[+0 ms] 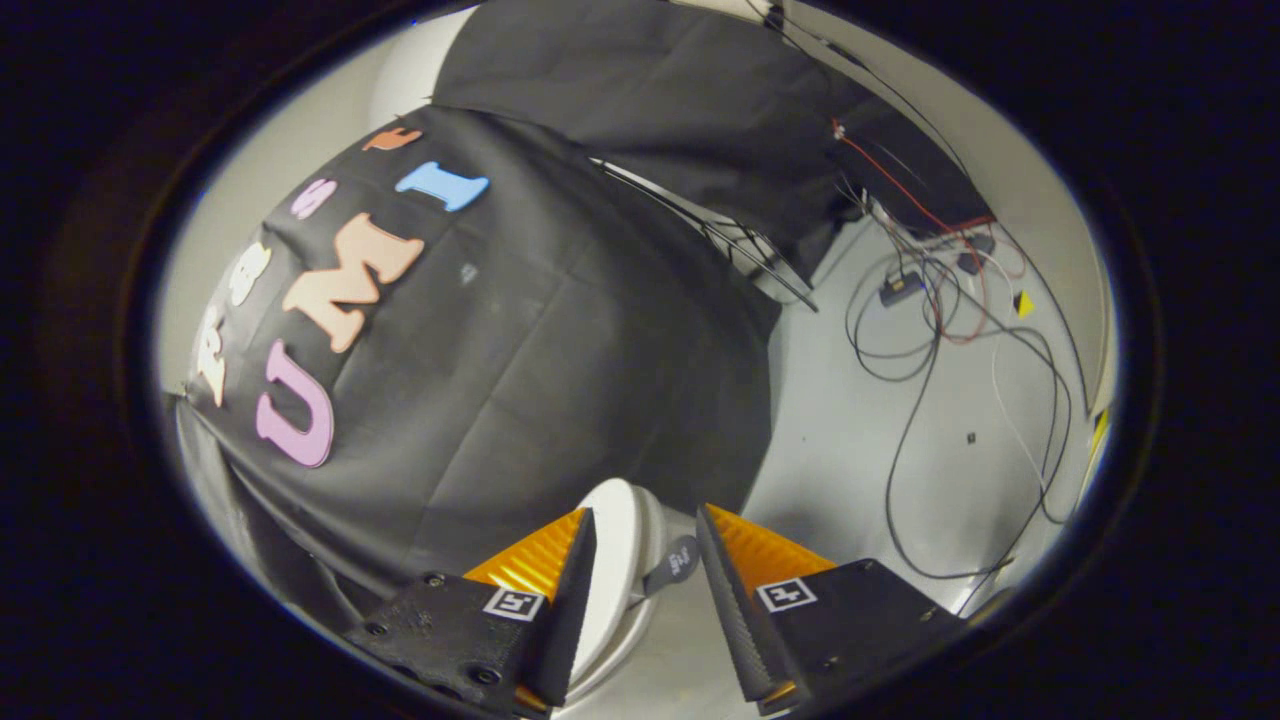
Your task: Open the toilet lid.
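The white toilet lid [622, 560] shows as a rounded edge between my two fingers, with a second white rim just under it. It lies close against the left finger [565, 590]. A small grey tab [677, 561] sticks out from the lid's edge toward the right finger [735, 590], with a gap left between tab and finger. My gripper [645, 513] is open, its fingers standing on either side of the lid's edge. The rest of the toilet is hidden below the fingers.
The booth's black cloth wall [520, 340] hangs right behind the lid. To the right lies pale grey floor [850, 450] with several loose black, white and red cables [930, 330] and a small yellow marker [1023, 303] beyond them.
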A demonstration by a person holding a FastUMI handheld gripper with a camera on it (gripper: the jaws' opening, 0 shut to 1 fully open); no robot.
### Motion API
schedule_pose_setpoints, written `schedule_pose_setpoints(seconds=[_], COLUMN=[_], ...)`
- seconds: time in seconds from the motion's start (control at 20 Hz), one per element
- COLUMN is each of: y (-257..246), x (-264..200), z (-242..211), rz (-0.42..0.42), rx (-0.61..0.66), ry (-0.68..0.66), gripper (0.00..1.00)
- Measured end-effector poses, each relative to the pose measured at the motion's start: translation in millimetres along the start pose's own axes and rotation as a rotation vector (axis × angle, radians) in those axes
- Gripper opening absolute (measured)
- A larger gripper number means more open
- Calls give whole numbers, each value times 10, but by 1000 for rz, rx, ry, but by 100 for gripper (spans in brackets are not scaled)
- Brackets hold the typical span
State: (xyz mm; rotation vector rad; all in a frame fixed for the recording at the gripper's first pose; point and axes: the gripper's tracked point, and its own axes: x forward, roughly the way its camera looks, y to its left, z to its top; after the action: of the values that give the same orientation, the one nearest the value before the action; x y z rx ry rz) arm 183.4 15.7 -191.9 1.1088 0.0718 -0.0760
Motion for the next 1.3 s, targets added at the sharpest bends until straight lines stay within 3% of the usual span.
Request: schedule_pose_setpoints(seconds=[0.25, 0.5, 0.6, 0.75, 0.85, 1.0, 1.3], y=[-165, -147, -203, -110, -47, 18, 557], x=[322, 561, 658, 653, 617, 571, 333], z=[-238, -374, -422, -393, -400, -400, -260], rz=[5, 11, -26, 6, 30, 21, 98], rx=[109, 115, 136, 198, 199, 138, 35], ry=[83, 151, 179, 207, 219, 225, 162], gripper=[61, 48, 34, 10, 5, 1, 0])
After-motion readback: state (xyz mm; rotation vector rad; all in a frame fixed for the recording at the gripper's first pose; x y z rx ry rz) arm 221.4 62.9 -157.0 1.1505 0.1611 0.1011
